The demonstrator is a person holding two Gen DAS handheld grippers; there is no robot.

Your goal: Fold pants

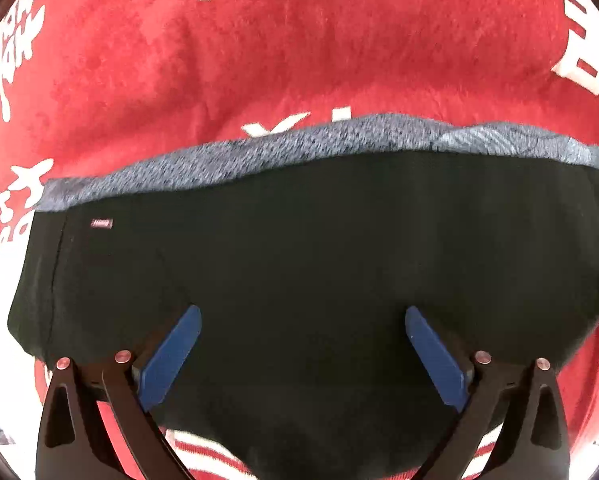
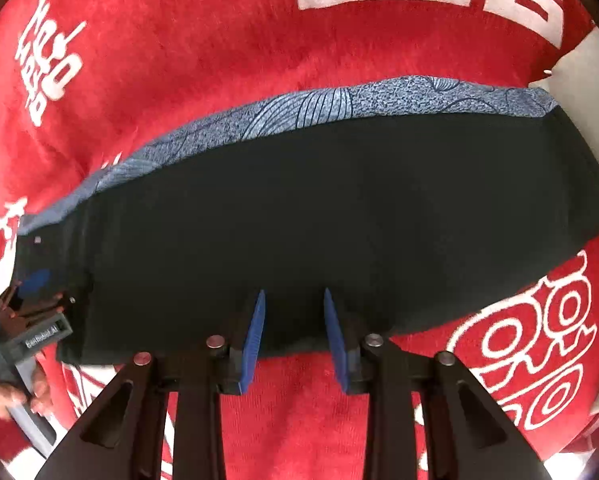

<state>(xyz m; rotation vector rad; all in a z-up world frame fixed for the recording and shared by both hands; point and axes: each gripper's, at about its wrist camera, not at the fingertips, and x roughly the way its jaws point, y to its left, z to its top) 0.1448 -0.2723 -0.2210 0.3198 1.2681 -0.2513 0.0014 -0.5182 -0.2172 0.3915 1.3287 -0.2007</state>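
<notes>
1. Both tongs gape: left gripper (image 1: 303, 316) spread wide over the black pants (image 1: 299, 248), right gripper (image 2: 294, 300) narrower at their near edge, gripping nothing.
2. Pants lie folded, blue patterned lining (image 2: 339, 106) showing along the far edge.
3. Beneath lies a red blanket (image 2: 219, 60).
</notes>
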